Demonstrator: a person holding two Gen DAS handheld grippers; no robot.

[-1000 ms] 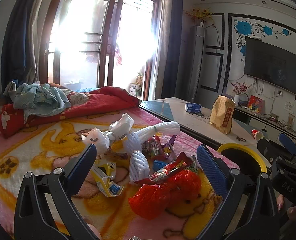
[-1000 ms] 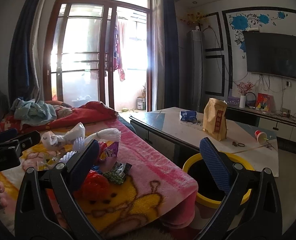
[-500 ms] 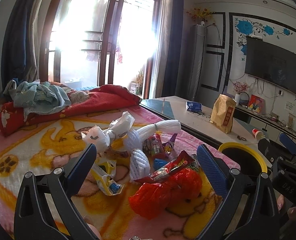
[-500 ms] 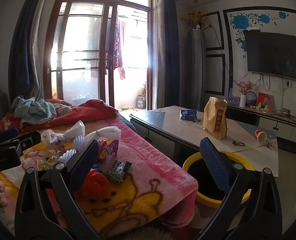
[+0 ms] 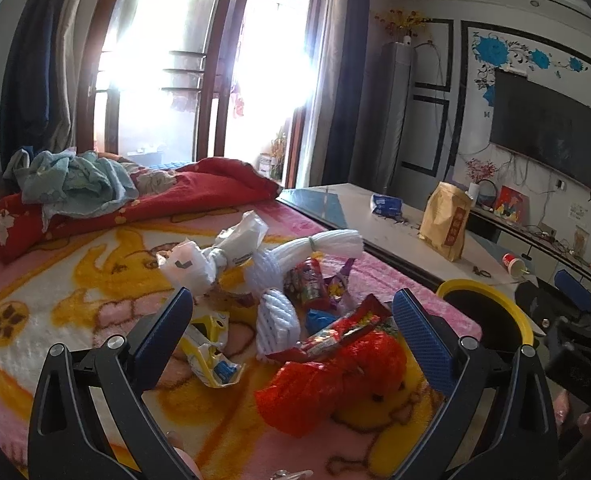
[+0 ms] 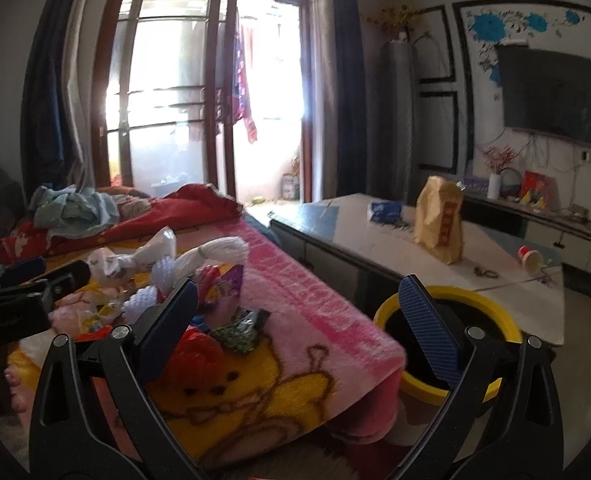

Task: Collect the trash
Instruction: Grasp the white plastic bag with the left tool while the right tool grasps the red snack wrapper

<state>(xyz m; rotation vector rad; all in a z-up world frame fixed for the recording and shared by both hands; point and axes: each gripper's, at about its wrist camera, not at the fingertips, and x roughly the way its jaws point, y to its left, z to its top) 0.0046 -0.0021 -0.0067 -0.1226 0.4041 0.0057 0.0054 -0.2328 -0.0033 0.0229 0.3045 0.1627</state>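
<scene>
The left gripper [image 5: 293, 330] hangs wide open over a pile of trash on a pink and yellow blanket [image 5: 55, 300], with nothing between its blue pads. Nearest it lies a crumpled red bag [image 5: 327, 384], with a red snack wrapper [image 5: 347, 328] touching its top edge. A white foam net [image 5: 277, 322] sits just behind, and a yellow wrapper [image 5: 211, 356] lies near the left finger. Farther back are a knotted white bag [image 5: 215, 256] and a long white foam sleeve [image 5: 323, 246], with small coloured candy wrappers [image 5: 315, 282] between them and the net.

The right gripper [image 6: 295, 314] is also wide open and empty, held at the blanket's corner. In its view the red bag [image 6: 197, 354] shows just beside its left finger, and a green-black wrapper [image 6: 241, 330] lies near it on the blanket. A black bin with a yellow rim [image 6: 383, 308] stands on the floor just beside the bed corner, behind the right finger.

Beyond the bin is a low table [image 6: 375, 248] carrying a tan paper bag [image 6: 439, 220], a blue packet [image 6: 385, 211] and a tipped red cup [image 6: 529, 258]. Red bedding [image 5: 167, 196] and pale blue clothes [image 5: 71, 178] are heaped at the bed's far end.
</scene>
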